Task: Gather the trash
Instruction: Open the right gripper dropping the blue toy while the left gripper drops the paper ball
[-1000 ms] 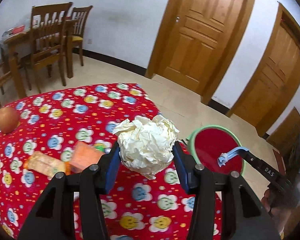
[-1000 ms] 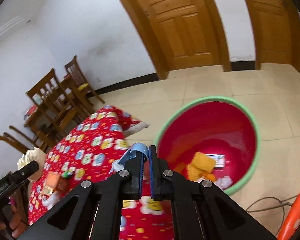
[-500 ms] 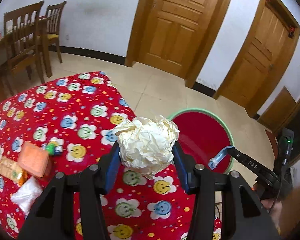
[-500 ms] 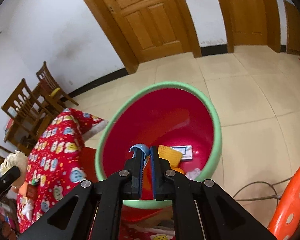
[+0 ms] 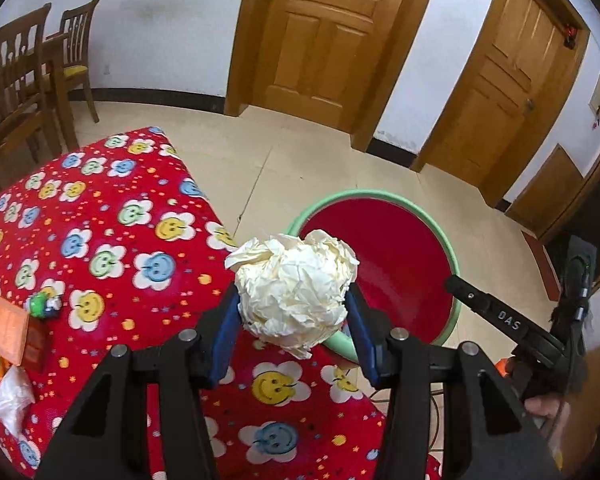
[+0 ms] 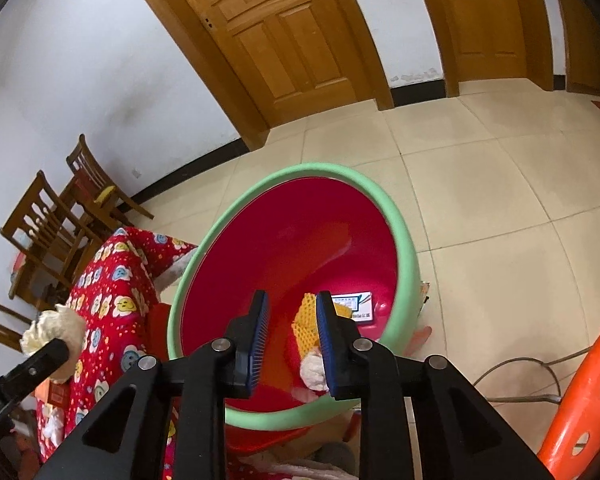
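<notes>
The left tongs (image 5: 294, 320) grip a crumpled paper ball (image 5: 294, 290) between both blue pads, above the counter (image 5: 112, 240) edge. The right tongs (image 6: 290, 336) stand narrowly parted, holding nothing, above the red bin (image 6: 404, 248). The bin sits on the floor just beside the counter, with yellow and white scraps at its bottom.

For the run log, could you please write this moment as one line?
left gripper: shut on crumpled paper ball, above table edge | right gripper: open, empty, over red bin | bin: holds trash
</notes>
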The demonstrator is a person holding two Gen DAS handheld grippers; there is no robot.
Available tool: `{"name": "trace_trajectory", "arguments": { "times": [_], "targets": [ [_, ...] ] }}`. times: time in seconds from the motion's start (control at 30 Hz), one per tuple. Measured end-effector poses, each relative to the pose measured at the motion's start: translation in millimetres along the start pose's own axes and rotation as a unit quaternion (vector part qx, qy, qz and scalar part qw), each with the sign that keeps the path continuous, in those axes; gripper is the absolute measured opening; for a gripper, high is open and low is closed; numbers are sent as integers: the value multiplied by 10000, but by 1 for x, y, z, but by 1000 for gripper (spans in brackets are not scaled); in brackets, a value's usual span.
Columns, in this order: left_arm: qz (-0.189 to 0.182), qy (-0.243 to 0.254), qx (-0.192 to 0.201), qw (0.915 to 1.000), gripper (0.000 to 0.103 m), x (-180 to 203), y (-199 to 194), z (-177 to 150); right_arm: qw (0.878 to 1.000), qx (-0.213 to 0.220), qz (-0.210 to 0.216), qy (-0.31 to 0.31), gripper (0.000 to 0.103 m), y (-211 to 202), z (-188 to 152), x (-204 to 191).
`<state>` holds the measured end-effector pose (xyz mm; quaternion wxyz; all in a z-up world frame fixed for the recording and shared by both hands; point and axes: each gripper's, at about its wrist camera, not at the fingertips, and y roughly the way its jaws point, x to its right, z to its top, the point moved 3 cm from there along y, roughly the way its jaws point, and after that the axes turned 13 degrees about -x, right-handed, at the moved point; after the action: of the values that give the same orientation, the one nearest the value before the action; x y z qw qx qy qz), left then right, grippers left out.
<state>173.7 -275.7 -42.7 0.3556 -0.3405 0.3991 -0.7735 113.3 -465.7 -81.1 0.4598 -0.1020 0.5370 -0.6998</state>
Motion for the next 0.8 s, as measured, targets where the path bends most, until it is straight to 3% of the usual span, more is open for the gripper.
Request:
{"name": "trace_trajectory", "arguments": {
  "times": [0.57, 0.8],
  "targets": [
    [-98, 577, -314, 9978, 52, 44, 51, 11, 9991, 413, -120, -36, 25, -31, -2, 8],
    [-64, 661, -288, 9974, 65, 50, 53, 14, 9988, 459, -136, 50, 25, -33, -3, 10]
  ]
}}
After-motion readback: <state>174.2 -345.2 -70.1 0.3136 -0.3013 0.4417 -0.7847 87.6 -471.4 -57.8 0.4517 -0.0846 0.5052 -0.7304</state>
